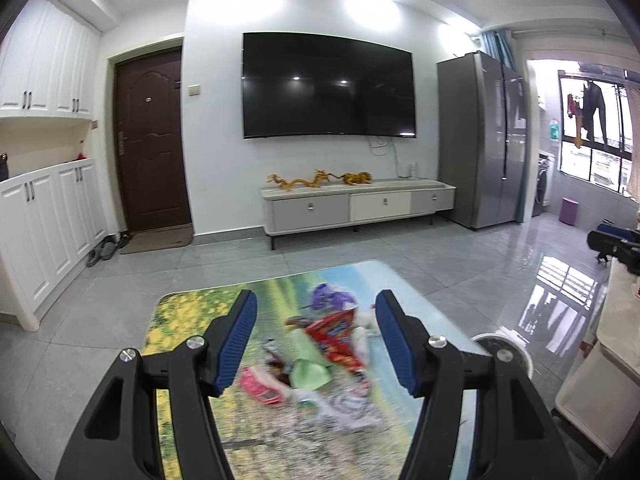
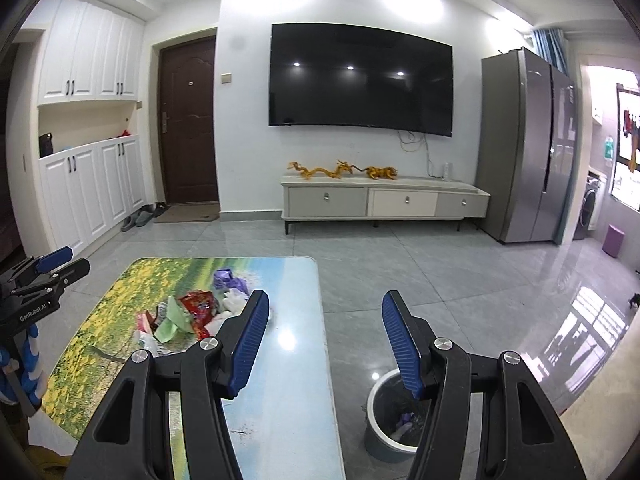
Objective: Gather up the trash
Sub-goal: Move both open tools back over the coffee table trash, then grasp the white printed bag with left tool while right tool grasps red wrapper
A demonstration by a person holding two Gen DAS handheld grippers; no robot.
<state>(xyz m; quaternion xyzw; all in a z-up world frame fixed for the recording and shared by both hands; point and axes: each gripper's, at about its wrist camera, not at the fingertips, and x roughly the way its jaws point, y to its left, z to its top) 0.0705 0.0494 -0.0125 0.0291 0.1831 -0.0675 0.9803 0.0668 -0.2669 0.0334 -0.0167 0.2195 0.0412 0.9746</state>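
Observation:
A pile of trash lies on the low table (image 1: pixel 188 312) with the flower-print top: a red wrapper (image 1: pixel 334 334), a green scrap (image 1: pixel 308 374), a pink packet (image 1: pixel 260 386) and a purple wrapper (image 1: pixel 332 300). My left gripper (image 1: pixel 316 344) hovers over the pile, open, with nothing gripped. From the right wrist the pile (image 2: pixel 192 312) sits left of my right gripper (image 2: pixel 325 344), which is open and empty over the table's right edge. A grey trash bin (image 2: pixel 378 440) stands on the floor beside the table with some trash inside. The left gripper (image 2: pixel 70 264) shows at the far left.
The bin's white rim (image 1: pixel 520 354) peeks out right of the table. A TV cabinet (image 2: pixel 384 200) and a fridge (image 2: pixel 524 148) line the far wall. White cupboards (image 2: pixel 92 192) stand left, and grey tiled floor (image 2: pixel 400 264) lies between.

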